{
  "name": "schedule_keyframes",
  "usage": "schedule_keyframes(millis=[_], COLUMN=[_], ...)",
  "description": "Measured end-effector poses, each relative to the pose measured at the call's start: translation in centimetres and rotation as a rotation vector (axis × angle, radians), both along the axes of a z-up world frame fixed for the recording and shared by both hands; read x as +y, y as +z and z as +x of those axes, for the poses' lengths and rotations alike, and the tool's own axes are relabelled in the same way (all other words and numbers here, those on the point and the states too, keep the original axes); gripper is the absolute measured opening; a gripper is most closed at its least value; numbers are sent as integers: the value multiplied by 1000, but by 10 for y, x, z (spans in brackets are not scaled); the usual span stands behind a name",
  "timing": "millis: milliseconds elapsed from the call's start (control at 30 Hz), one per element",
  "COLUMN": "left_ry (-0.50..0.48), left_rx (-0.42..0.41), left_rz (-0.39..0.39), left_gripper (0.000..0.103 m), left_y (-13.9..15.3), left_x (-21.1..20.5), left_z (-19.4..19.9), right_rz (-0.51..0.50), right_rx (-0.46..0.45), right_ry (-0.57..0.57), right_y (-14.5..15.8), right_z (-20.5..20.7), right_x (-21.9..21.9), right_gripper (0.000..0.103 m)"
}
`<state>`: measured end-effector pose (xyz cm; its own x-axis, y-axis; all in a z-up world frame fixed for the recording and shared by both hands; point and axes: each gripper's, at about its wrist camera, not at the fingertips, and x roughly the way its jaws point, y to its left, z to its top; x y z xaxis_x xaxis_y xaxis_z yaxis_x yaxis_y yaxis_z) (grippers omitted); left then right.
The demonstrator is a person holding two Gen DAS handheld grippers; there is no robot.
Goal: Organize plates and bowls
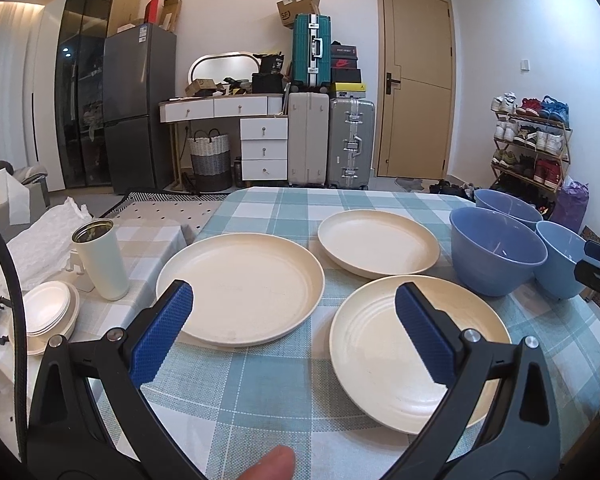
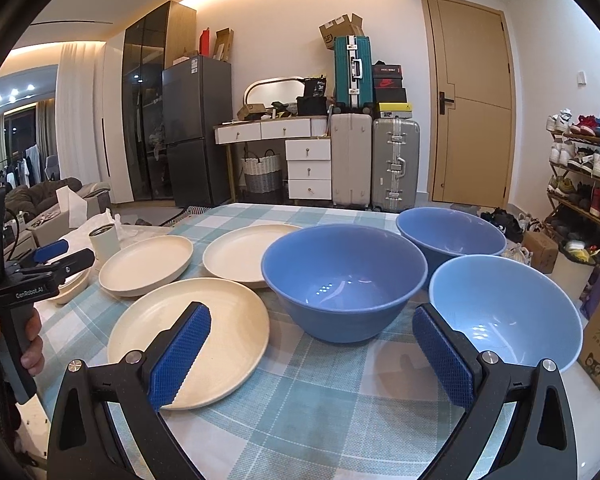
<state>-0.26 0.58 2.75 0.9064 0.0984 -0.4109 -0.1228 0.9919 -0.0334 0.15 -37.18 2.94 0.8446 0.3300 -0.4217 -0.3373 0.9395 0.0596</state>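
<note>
1. The left gripper [image 1: 294,328] hovered over the blue-and-white checked tablecloth [image 1: 260,392], its blue-padded jaws spread wide with nothing between them.
2. Taking the nearest cream ridged round plate [image 1: 380,344] as the landmark: it lay just under and ahead of the left gripper's right finger, which overlapped its rim in the left wrist view.
3. A larger smooth cream plate [image 1: 240,284] sat just left of that ridged plate, partly behind the left finger, the two plates near but apart.
4. A third cream plate [image 1: 378,246] lay beyond the ridged plate, farther up the table.
5. The right gripper [image 2: 312,344] was likewise wide open and empty, with the ridged plate [image 2: 220,320] beneath its left finger.
6. A deep mid-blue plastic bowl [image 2: 344,280] stood just right of the ridged plate, straight ahead between the right gripper's fingers.
7. A paler blue bowl [image 2: 508,312] sat farther right, behind the right finger, and another blue bowl [image 2: 452,232] stood beyond both.
8. A white cylindrical tumbler [image 1: 100,260] stood well left of the ridged plate.
</note>
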Motion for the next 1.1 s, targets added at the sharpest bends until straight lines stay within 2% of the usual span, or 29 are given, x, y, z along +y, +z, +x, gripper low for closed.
schedule_keyframes(millis=[500, 667, 1000, 1100], left_ry=[78, 94, 110, 115], left_rx=[32, 58, 88, 110], left_rz=[-14, 13, -10, 6], left_gripper=[101, 101, 101, 101], left_y=[24, 24, 24, 23], left_x=[17, 21, 35, 36], left_z=[6, 13, 25, 31], right_rz=[-38, -38, -46, -54], right_rx=[24, 35, 82, 93], right_ry=[86, 105, 115, 126], right_y=[32, 35, 46, 49], right_z=[13, 25, 53, 62], right_x=[46, 60, 75, 84], right_gripper=[103, 103, 103, 103])
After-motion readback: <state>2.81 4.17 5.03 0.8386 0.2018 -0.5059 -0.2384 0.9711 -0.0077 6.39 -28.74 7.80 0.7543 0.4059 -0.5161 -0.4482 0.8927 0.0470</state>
